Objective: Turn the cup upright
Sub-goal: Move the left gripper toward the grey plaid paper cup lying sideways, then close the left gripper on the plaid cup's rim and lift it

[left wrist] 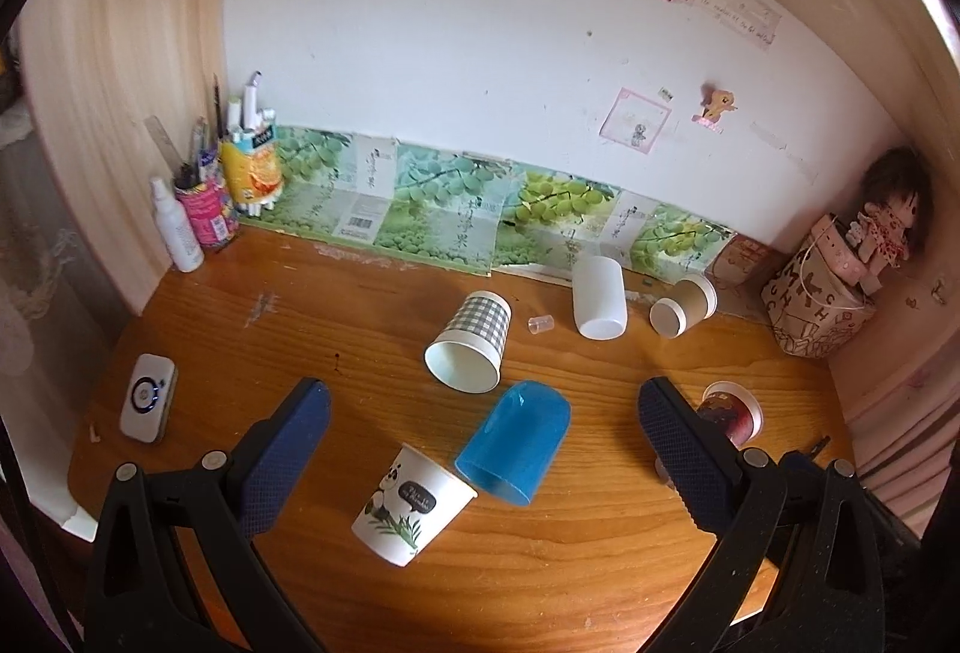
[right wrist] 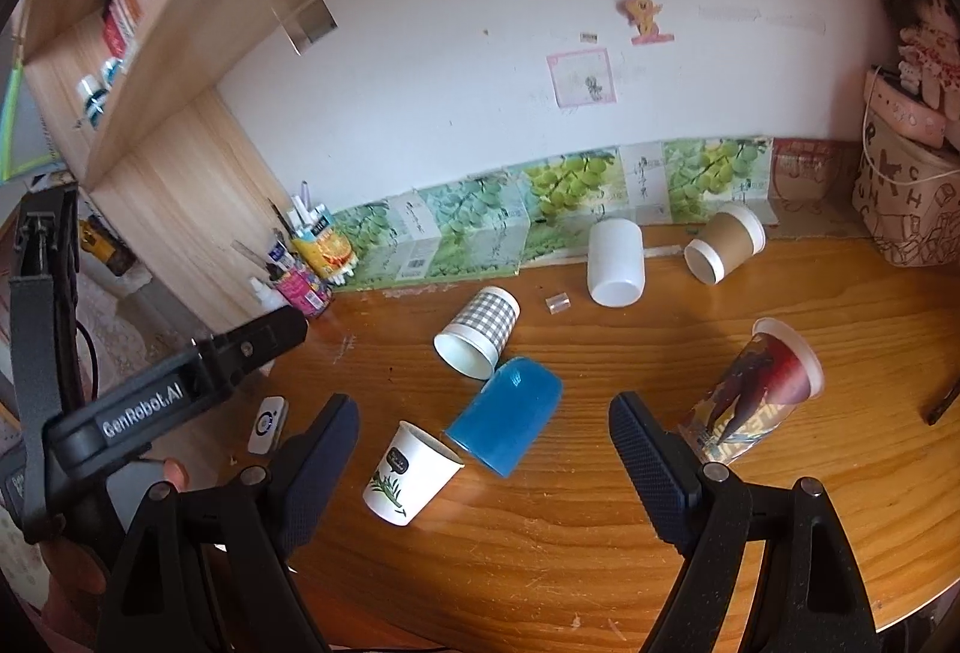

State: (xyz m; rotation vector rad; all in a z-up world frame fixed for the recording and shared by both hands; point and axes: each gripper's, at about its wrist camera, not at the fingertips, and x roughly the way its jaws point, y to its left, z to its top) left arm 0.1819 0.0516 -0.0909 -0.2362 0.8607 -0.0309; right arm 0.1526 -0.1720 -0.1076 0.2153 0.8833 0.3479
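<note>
Both the left gripper (left wrist: 483, 413) and right gripper (right wrist: 483, 422) gape, released. At right of frame, the left gripper's finger (left wrist: 681, 449) partly hides the red cup (left wrist: 735, 410).

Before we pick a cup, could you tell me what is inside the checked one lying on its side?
The checked cup shows a bare white inside; its deepest part is hidden.

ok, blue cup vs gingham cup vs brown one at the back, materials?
Blue cup: likely plastic, glossy, slightly translucent wall. Gingham cup: paper, matte print, rolled white rim. Brown cup: paper with a matte kraft sleeve, white rim. All three lie tipped over.
</note>
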